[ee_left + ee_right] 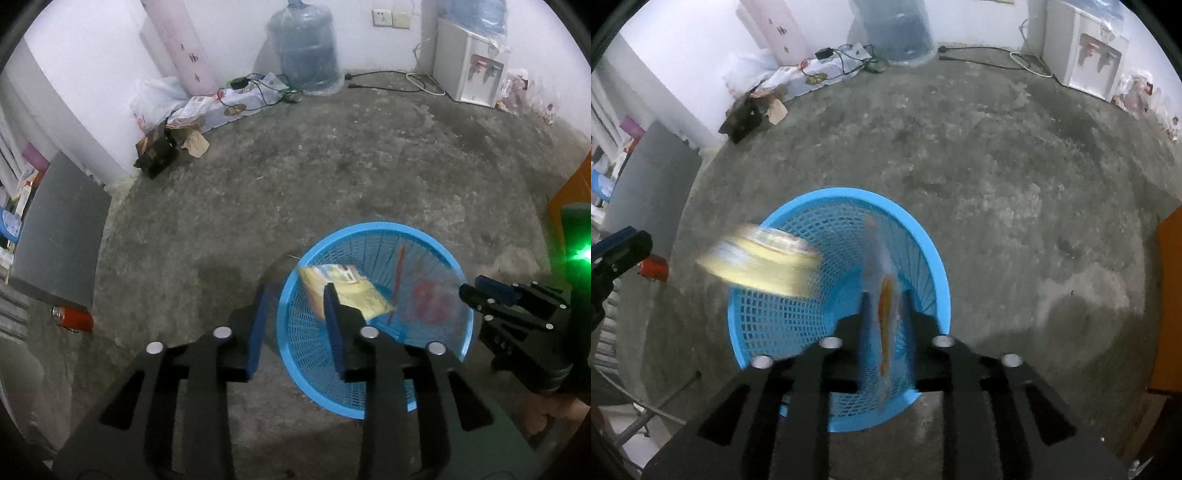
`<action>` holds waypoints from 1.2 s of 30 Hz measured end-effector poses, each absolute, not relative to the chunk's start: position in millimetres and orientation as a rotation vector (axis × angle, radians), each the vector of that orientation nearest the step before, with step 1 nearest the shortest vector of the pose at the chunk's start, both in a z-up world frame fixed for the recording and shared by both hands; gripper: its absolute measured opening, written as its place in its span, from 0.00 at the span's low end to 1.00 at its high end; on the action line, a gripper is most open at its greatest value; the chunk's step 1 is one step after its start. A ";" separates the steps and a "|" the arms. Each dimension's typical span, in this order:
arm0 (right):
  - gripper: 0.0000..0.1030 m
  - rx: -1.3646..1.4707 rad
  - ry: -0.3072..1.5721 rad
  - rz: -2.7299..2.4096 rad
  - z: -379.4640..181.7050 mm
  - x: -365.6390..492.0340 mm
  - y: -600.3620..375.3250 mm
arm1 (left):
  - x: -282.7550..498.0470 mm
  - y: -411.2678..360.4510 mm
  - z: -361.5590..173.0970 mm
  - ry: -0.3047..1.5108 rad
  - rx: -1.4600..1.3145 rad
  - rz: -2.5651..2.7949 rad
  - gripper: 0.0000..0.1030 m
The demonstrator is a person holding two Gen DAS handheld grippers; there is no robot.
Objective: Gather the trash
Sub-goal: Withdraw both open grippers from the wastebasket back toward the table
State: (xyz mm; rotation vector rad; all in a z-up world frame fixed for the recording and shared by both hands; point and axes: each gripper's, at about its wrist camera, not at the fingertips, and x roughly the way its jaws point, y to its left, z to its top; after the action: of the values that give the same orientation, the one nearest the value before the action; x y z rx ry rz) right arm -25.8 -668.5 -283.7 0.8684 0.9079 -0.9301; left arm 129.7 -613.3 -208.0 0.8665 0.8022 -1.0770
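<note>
A blue mesh basket stands on the concrete floor below both grippers. My left gripper is open above its left rim. A yellow packet, blurred, is loose over the basket's mouth just past the right finger, touching no pad. My right gripper is over the basket's right side with its jaws apart. A thin clear wrapper with red and orange print shows blurred and edge-on between them, with gaps to both pads.
A red can lies on the floor by a grey board at left. Bags, paper and a dark box lie along the far wall with cables, a water bottle and a dispenser. An orange door stands at right.
</note>
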 end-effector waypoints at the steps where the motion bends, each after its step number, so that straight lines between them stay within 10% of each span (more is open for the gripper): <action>1: 0.30 0.861 0.904 -0.932 -282.9 -25.3 -668.2 | 130.2 -614.3 -207.2 0.798 0.862 -1.078 0.32; 14: 0.46 0.725 0.790 -0.939 -197.0 -24.6 -636.9 | 121.6 -578.7 -134.3 0.757 0.765 -1.096 0.42; 24: 0.94 0.341 0.612 -0.953 -44.4 -25.2 -545.4 | 120.7 -466.2 8.4 0.657 0.609 -1.137 0.52; 36: 0.94 0.063 0.559 -0.510 35.8 -8.0 -393.4 | 142.2 -168.6 116.7 0.522 0.483 -0.895 0.64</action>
State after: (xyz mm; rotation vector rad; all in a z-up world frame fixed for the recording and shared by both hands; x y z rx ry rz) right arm -8.0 -393.4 35.8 0.0627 0.5586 -0.5104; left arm 142.2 -168.6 116.7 0.4833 0.5225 -0.8945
